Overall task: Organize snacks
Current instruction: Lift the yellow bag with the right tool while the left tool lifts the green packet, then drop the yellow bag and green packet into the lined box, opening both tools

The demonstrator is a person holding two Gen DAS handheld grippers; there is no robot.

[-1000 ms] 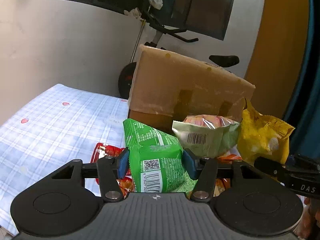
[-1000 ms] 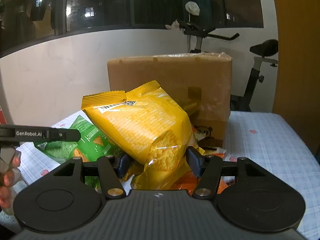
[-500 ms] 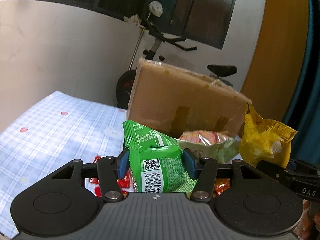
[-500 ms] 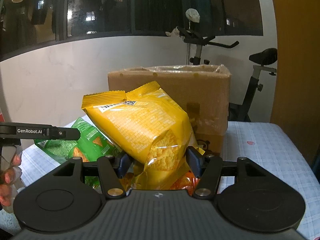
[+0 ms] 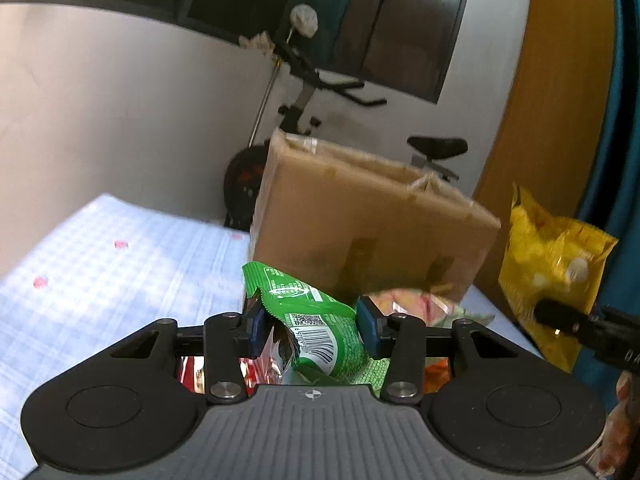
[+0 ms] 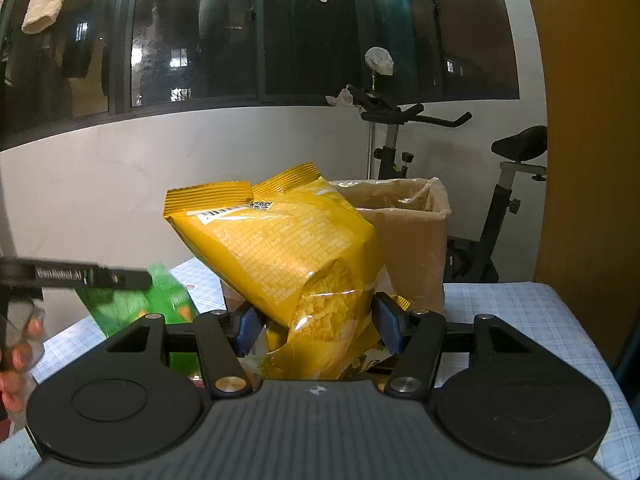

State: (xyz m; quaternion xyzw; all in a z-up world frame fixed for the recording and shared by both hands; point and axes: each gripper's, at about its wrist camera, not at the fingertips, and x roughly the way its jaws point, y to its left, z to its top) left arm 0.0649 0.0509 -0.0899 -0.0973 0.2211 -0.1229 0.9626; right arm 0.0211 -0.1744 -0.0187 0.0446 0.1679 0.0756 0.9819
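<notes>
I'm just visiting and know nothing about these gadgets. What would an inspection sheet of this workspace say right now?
Surface: checked blue tablecloth, bare at the left.
Job's things: green snack bag and yellow chip bag, each lifted; open cardboard box behind them.
Clutter: more snack packets lying at the foot of the box.
Grippers: left gripper closing on the green bag; right gripper clamped on the yellow bag.
Cables: nothing seen.
Surroundings: exercise bike, white wall, dark windows with laundry hanging.
</notes>
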